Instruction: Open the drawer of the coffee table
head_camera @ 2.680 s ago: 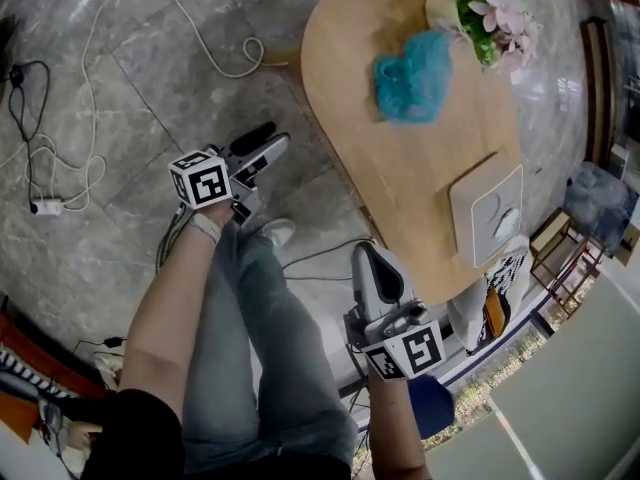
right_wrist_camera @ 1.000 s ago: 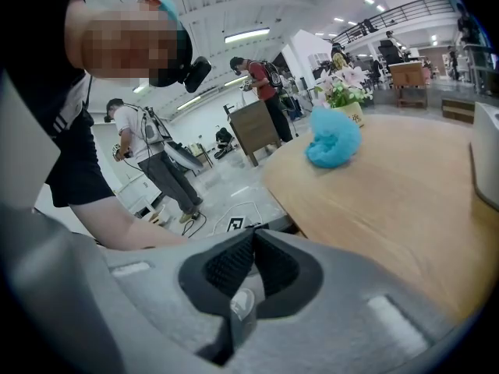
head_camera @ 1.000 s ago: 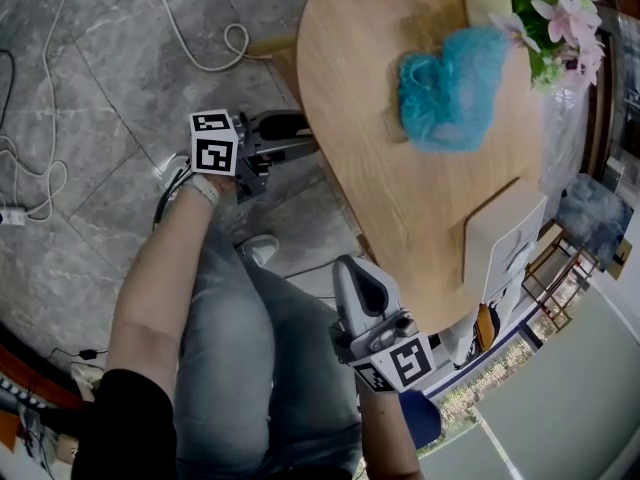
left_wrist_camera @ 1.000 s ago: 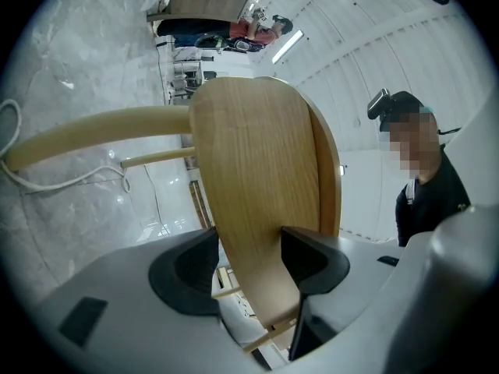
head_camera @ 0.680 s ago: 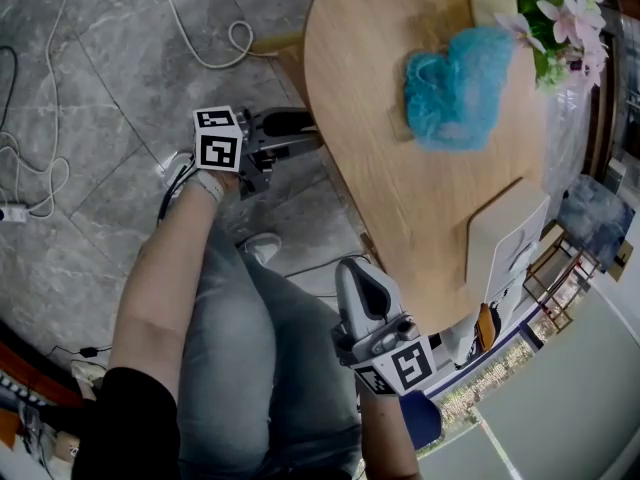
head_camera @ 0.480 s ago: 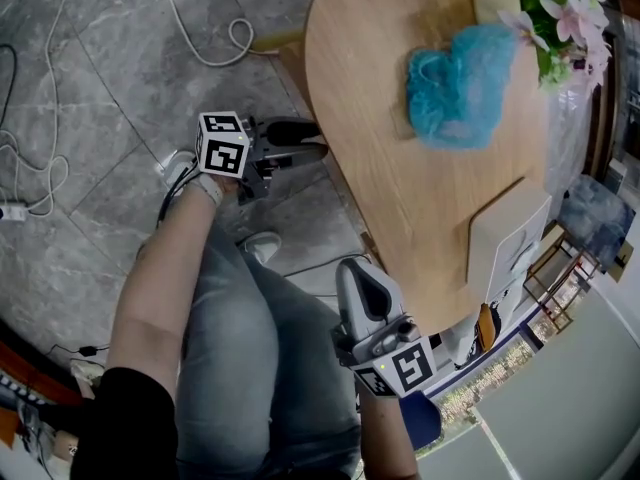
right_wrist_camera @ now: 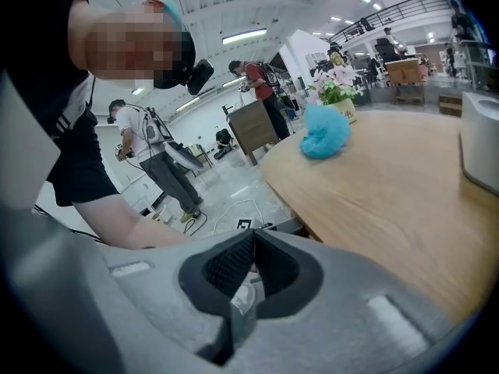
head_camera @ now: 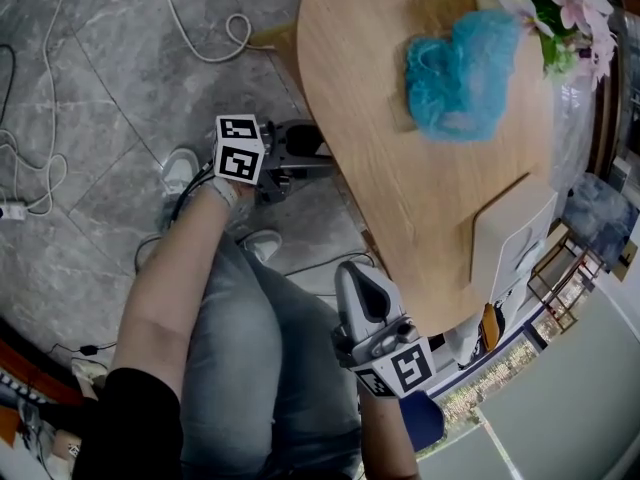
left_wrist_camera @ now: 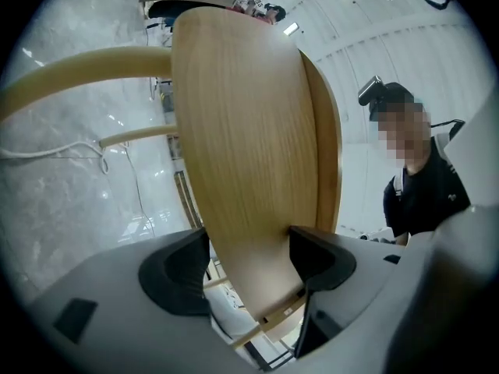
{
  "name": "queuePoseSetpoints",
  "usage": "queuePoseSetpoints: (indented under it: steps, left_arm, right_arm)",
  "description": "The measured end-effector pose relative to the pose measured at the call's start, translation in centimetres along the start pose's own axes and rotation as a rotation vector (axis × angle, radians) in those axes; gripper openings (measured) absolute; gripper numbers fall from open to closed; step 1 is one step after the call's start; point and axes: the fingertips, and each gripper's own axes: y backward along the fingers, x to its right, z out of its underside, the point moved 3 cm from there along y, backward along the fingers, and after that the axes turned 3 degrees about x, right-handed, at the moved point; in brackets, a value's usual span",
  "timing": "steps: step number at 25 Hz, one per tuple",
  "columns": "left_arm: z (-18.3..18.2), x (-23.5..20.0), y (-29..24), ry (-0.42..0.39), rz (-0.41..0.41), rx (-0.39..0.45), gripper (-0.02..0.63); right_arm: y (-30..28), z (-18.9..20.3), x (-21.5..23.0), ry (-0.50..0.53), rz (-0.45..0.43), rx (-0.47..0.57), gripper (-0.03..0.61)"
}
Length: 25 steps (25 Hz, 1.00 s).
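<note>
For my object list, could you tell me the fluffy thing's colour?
The fluffy thing is turquoise blue, clearest in the head view.

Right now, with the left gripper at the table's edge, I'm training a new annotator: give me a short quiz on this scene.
1. True or false: the right gripper is shut and empty.
2. Which lies on the table top: A a blue fluffy bundle, B a red mug, C a book?
3. What stands between the left gripper jaws?
Key: 1 true. 2 A. 3 a wooden panel of the table; the jaws have just been opening and stand apart round it.
</note>
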Motion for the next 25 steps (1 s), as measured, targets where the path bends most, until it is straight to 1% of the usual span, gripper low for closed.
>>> queuePoseSetpoints:
  steps: [2, 7, 14, 17, 20, 23, 25]
  left_arm:
    - [0.1, 0.0, 0.0, -0.003, 0.007, 0.006, 0.319]
    - [0.2, -0.4, 0.3, -0.007, -0.008, 0.008, 0.297]
    - [1.0, 0.8, 2.7, 0.014, 0.008, -0.037, 0.276]
    - [1.4, 1.5, 3.8, 0.02, -0.007, -0.055, 0.278]
    - [2.0, 2.6, 5.4, 0.027, -0.024, -0.064, 0.278]
    - [2.7, 3.9, 7.3, 0.033, -0.046, -0.059, 0.278]
    - [2.8, 4.1, 7.7, 0.036, -0.064, -0.047, 0.278]
  right_arm:
    - [0.0, 0.2, -0.1, -0.002, -0.004, 0.0, -0.002]
    - [0.3, 0.4, 0.0, -0.003, -0.004, 0.002, -0.002]
    - [0.8, 0.6, -0.4, -0.026, 0.002, -0.004, -0.002]
    - [0.7, 0.5, -0.9, -0.034, -0.001, -0.005, -0.002]
    - [0.8, 0.5, -2.3, -0.032, -0.005, -0.006, -0.002]
    - [1.2, 0.7, -3.9, -0.033, -0.011, -0.01, -0.002]
    - [0.9, 0.5, -4.2, -0.047, -0.019, -0.005, -0.002]
